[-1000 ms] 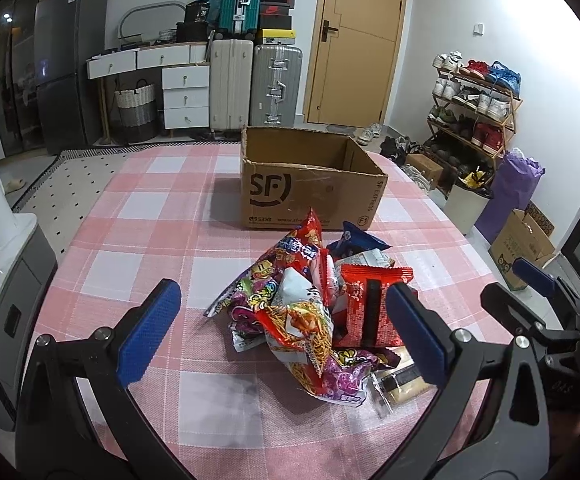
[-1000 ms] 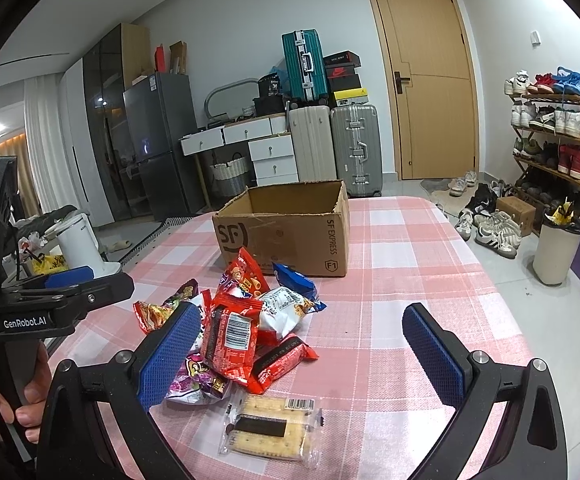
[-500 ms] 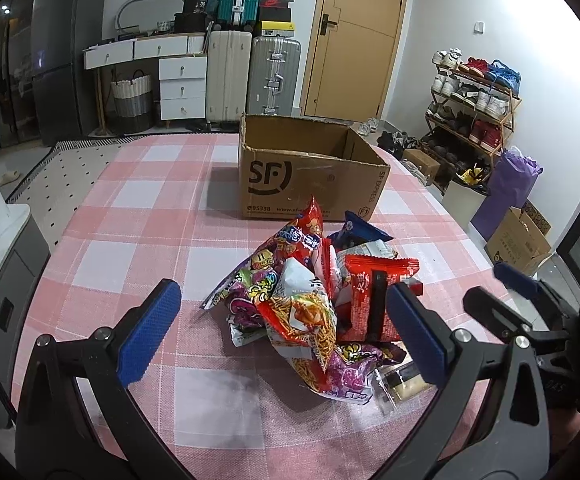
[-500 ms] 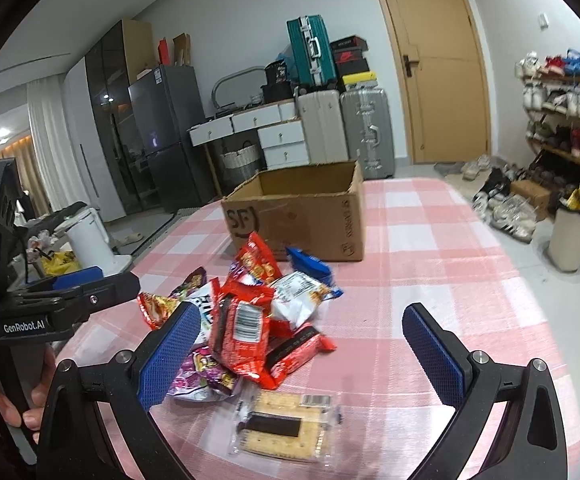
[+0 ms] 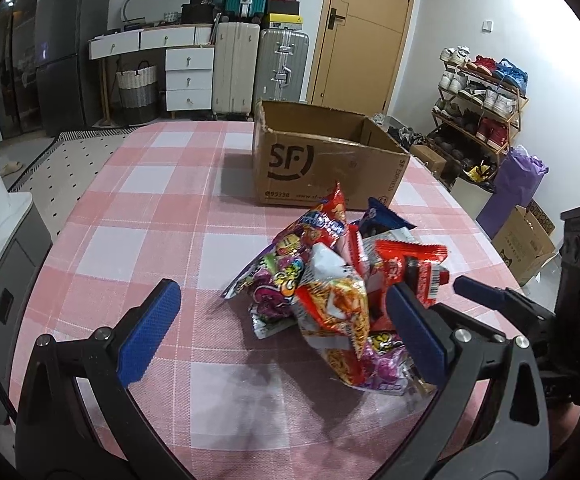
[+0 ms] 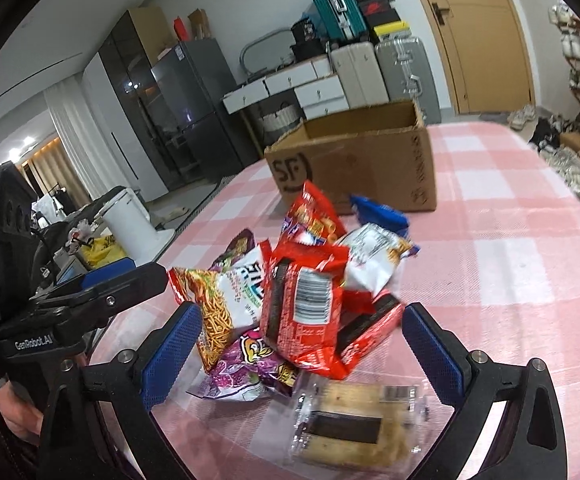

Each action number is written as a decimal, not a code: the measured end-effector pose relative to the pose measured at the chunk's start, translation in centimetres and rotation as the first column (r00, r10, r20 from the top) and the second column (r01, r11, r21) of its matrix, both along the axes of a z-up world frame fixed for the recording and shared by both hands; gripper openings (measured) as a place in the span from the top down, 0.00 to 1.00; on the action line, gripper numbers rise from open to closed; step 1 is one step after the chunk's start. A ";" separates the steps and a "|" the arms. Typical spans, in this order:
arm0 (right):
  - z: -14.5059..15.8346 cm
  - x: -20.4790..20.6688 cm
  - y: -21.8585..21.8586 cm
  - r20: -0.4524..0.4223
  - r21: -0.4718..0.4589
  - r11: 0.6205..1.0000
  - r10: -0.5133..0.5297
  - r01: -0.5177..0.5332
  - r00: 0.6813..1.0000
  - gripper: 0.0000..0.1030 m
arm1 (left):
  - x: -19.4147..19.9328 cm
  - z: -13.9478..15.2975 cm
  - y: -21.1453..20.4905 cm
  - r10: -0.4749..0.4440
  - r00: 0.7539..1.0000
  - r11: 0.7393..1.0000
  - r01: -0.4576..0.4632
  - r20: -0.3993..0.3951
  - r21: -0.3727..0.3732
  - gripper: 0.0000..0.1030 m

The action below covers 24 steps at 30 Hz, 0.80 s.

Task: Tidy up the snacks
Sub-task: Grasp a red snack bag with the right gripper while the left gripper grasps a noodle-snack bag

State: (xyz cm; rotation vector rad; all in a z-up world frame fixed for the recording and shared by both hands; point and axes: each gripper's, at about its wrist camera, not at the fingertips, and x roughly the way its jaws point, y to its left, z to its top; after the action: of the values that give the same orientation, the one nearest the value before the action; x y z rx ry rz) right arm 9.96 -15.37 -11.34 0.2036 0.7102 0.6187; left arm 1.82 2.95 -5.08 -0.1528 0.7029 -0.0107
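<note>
Flanking the snack pile, both grippers (left gripper, right gripper) gape empty before the box.

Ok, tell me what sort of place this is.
Most likely a lived-in home, an entry or dining area. A shoe rack full of sneakers stands by a wooden door, suitcases are stacked against the wall, and snack packets lie heaped on a table with a pink checked cloth.

Glossy crinkled foil snack packets, matt corrugated cardboard box, woven checked tablecloth
</note>
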 end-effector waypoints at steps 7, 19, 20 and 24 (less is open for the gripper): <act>-2.0 2.3 1.2 -0.098 0.025 1.000 0.012 -0.009 0.995 0.20 | 0.5 -1.6 1.3 0.005 1.000 1.000 -0.006 -0.029 -0.022 0.01; -3.6 4.5 2.1 -0.163 0.095 0.995 0.058 -0.043 0.985 0.75 | 1.2 -3.4 2.0 -0.008 0.997 0.998 0.003 -0.076 -0.059 0.01; -3.4 4.3 2.1 -0.154 0.100 0.994 0.063 -0.048 0.986 0.76 | 1.2 -3.5 2.0 -0.009 0.997 0.998 0.004 -0.079 -0.061 0.01; -2.9 4.0 2.2 -0.130 0.101 0.994 0.063 -0.050 0.990 0.77 | 1.3 -3.3 1.7 -0.019 0.997 0.998 0.014 -0.081 -0.062 0.01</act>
State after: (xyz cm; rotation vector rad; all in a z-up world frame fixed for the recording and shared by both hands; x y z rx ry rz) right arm 13.98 -13.20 -14.22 0.3177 0.8170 0.6995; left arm 3.08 4.64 -8.42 -0.2068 0.7857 -0.0422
